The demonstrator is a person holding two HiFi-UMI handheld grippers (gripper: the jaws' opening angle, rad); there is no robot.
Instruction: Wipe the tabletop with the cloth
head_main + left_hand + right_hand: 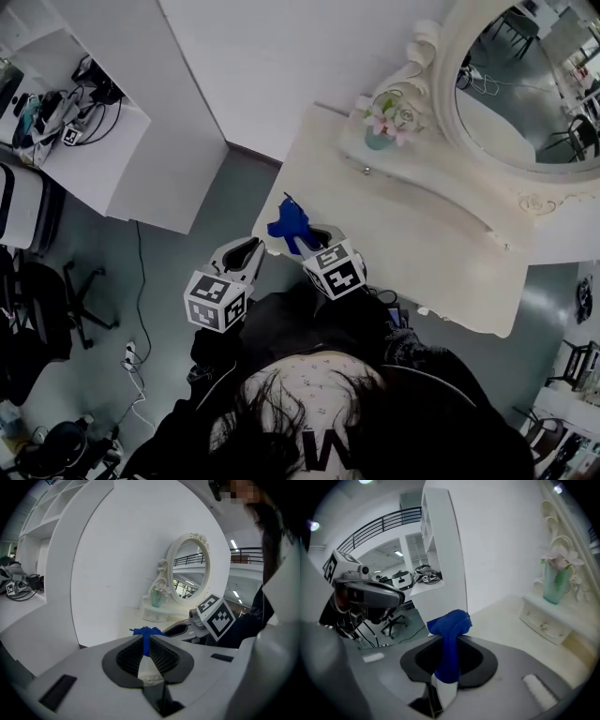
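Cream tabletop (412,234) under a mirror (525,84) cut off by the frame.
Right gripper (449,667) clamps the cloth (449,625); left gripper (146,656) closed, empty.

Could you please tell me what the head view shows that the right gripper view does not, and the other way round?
Only the head view: the oval mirror's glass, the person's head and the marker cube of the right gripper. Only the right gripper view: the railing high behind, and a close look at that gripper's jaws clamped on the blue cloth. Both: that cloth, the left gripper, the vase of flowers and the cream dressing table.
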